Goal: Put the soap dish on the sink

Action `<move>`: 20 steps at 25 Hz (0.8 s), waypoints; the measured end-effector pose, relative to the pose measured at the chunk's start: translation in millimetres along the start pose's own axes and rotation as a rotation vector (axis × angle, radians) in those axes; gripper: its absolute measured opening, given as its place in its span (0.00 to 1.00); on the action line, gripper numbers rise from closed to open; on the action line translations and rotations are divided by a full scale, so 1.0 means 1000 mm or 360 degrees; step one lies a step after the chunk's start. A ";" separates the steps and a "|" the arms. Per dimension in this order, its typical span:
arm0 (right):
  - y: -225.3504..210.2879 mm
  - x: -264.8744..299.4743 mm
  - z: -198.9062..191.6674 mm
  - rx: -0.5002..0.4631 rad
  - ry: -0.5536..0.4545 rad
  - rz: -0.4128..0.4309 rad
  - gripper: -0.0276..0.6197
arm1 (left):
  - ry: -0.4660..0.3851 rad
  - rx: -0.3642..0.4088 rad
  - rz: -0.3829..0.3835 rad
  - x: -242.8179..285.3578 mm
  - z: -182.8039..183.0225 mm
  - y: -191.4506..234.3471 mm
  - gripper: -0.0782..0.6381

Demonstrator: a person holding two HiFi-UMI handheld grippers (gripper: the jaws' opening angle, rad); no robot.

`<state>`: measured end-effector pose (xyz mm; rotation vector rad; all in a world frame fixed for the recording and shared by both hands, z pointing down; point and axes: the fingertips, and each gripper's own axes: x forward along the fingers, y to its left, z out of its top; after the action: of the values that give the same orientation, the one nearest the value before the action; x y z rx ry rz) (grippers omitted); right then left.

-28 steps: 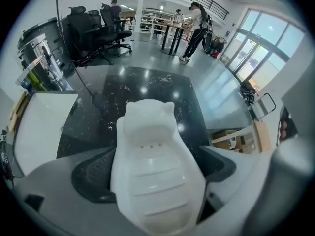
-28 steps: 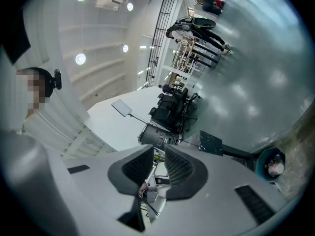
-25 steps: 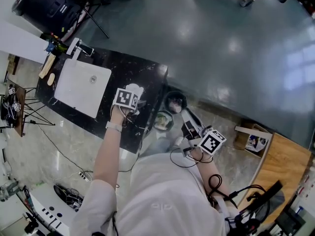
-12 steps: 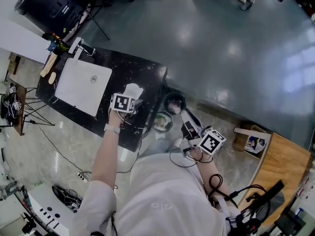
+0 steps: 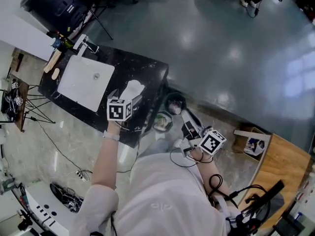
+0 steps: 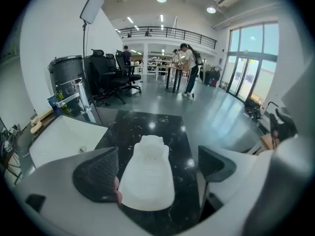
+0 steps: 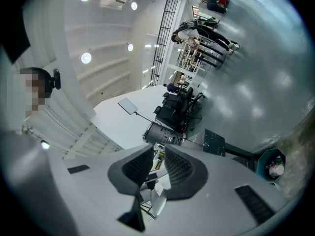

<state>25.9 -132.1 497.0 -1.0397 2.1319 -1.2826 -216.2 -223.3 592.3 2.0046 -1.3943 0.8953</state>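
Soap dish (image 6: 146, 175) lies on black counter (image 6: 147, 124) beside sink (image 6: 58, 137), between wide-apart jaws of left gripper (image 6: 158, 165), unclamped. Probably rigid, light, slick: pinch long sides mid-length. Right gripper (image 7: 157, 165) nearly closed, empty.

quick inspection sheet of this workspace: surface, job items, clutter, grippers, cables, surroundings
surface: black marble counter with a white sink set in it
job's things: white soap dish lies on the counter beside the sink, not in it
clutter: bottles and a faucet at the sink's far end
grippers: left gripper has jaws apart, one on either side of the soap dish; right gripper has jaws nearly together with nothing between, away from the counter
cables: thin black cable trails over the floor beside the counter
surroundings: glossy grey floor, wooden table, black barrel
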 end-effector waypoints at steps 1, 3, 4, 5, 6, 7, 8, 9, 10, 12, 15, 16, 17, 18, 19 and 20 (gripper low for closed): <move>0.002 -0.002 0.000 -0.0003 -0.0003 0.0010 0.17 | -0.0049 -0.0025 -0.0043 -0.008 0.003 -0.010 0.82; 0.007 -0.009 -0.002 -0.0009 -0.0010 0.0027 0.17 | -0.0152 -0.0069 -0.0148 -0.024 0.009 -0.036 0.82; 0.010 -0.013 -0.002 -0.0013 -0.0014 0.0035 0.17 | -0.0204 -0.0084 -0.0206 -0.033 0.011 -0.051 0.82; 0.013 -0.017 -0.002 -0.0018 -0.0020 0.0044 0.17 | -0.0256 -0.0092 -0.0266 -0.042 0.014 -0.065 0.82; 0.016 -0.020 -0.002 -0.0026 -0.0028 0.0055 0.17 | -0.0306 -0.0094 -0.0325 -0.051 0.017 -0.080 0.82; 0.020 -0.023 0.000 -0.0032 -0.0040 0.0063 0.17 | -0.0356 -0.0096 -0.0384 -0.060 0.022 -0.094 0.82; 0.022 -0.026 0.002 -0.0035 -0.0054 0.0067 0.17 | -0.0405 -0.0098 -0.0445 -0.069 0.026 -0.108 0.82; 0.025 -0.029 0.003 -0.0036 -0.0071 0.0071 0.17 | -0.0455 -0.0105 -0.0506 -0.078 0.030 -0.122 0.82; 0.029 -0.032 0.005 -0.0037 -0.0088 0.0077 0.17 | -0.0506 -0.0117 -0.0570 -0.088 0.034 -0.135 0.82; 0.037 -0.039 0.008 -0.0045 -0.0119 0.0094 0.17 | -0.0606 -0.0143 -0.0698 -0.104 0.041 -0.158 0.82; 0.045 -0.052 0.014 -0.0067 -0.0173 0.0117 0.17 | -0.0716 -0.0147 -0.0885 -0.117 0.044 -0.191 0.82; 0.046 -0.057 0.017 -0.0073 -0.0196 0.0123 0.17 | -0.0745 -0.0160 -0.0944 -0.120 0.045 -0.200 0.82; 0.047 -0.063 0.020 -0.0078 -0.0220 0.0128 0.17 | -0.0773 -0.0192 -0.1013 -0.123 0.046 -0.210 0.82; 0.048 -0.069 0.024 -0.0083 -0.0244 0.0132 0.17 | -0.0800 -0.0239 -0.1097 -0.128 0.048 -0.219 0.82; 0.049 -0.074 0.027 -0.0088 -0.0267 0.0133 0.17 | -0.0827 -0.0293 -0.1192 -0.134 0.051 -0.229 0.82; 0.050 -0.080 0.030 -0.0090 -0.0291 0.0135 0.17 | -0.0848 -0.0341 -0.1288 -0.142 0.054 -0.239 0.82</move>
<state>77.3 -71.7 438.1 -1.0358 2.0607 -1.0515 -13.7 -102.2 435.9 2.4087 -0.7095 -0.1454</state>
